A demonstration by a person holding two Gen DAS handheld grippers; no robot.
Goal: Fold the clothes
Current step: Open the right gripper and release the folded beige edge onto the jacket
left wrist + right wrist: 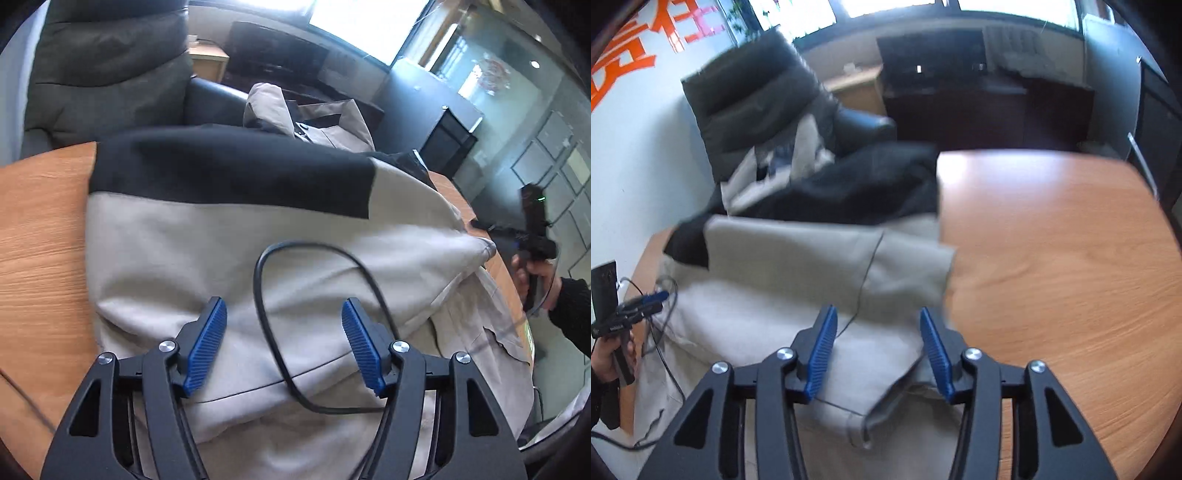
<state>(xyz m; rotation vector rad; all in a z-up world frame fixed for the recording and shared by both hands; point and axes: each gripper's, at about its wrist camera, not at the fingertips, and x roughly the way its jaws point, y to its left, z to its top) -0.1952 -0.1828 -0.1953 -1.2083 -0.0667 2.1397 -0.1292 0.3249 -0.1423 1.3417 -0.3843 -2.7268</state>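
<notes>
The beige-and-black garment lay spread over the wooden table, black band at its far side, beige body nearer the cameras. A second beige piece sat bunched further back, next to a dark padded chair.

Left gripper hung above the beige cloth w/ jaws apart; blue pads touched nothing, no fabric caught btwn them. A black cable looped across the cloth in the gap btwn the fingers, lying on the fabric, not pinched.

Right gripper was likewise spread, over the near right edge of the garment where a folded flap ended close to bare tabletop. Its pads flanked the cloth; whether the tips brushed the fabric couldn't be told, view too blurred. Nothing looked clamped.

In the left wrist view, the right-hand tool showed at the right edge, gripped by a hand in a dark sleeve, just off the garment's pulled-out corner. In the right wrist view, the left-hand tool appeared far left, held by a hand, cables trailing near it.
</notes>
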